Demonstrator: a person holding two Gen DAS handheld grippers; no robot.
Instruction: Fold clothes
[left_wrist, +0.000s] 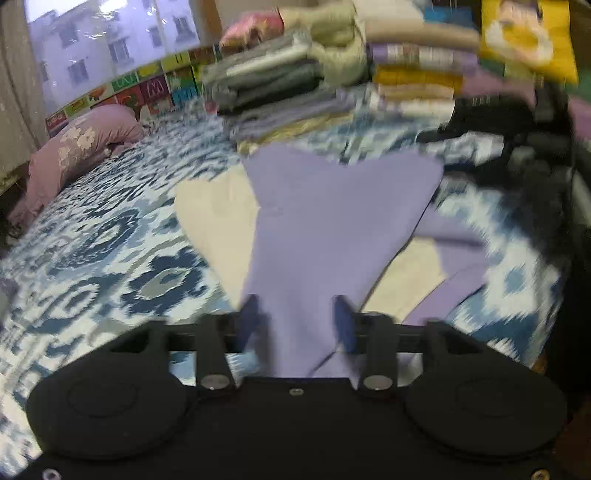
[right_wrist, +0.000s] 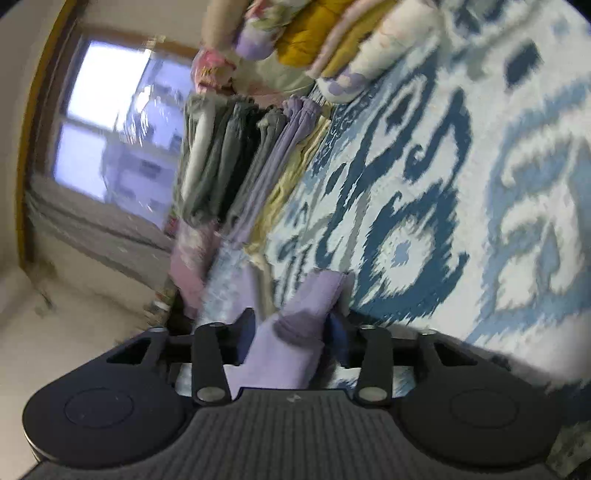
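I see the bed (left_wrist: 110, 236) first, with its blue and white patterned cover, filling most of both views. At its far side the stacks of folded clothes (left_wrist: 280, 85) stand in a row, well apart from my work. On the middle of the bed lies the lilac garment (left_wrist: 332, 221), on top of a cream cloth (left_wrist: 218, 218) which shows at its left and right edges.

In the left wrist view the garment's long axis runs from the near edge, between my fingers, away toward the far stacks, and it becomes wider as it goes far. The left gripper (left_wrist: 295, 321) has this narrow near end between its two fingers. The fingers stand apart with a clear gap at both sides of the cloth, so I judge that they are open around it and do not press it.

The right gripper (right_wrist: 291, 325) is rolled to one side and also has a bunched lilac end (right_wrist: 317, 295) between its fingers. The picture is blurred, and I cannot tell if these fingers still hold it or have let it go.

Both hands are at the near end. I think the next move depends on carrying this near end along the long axis to the far end.
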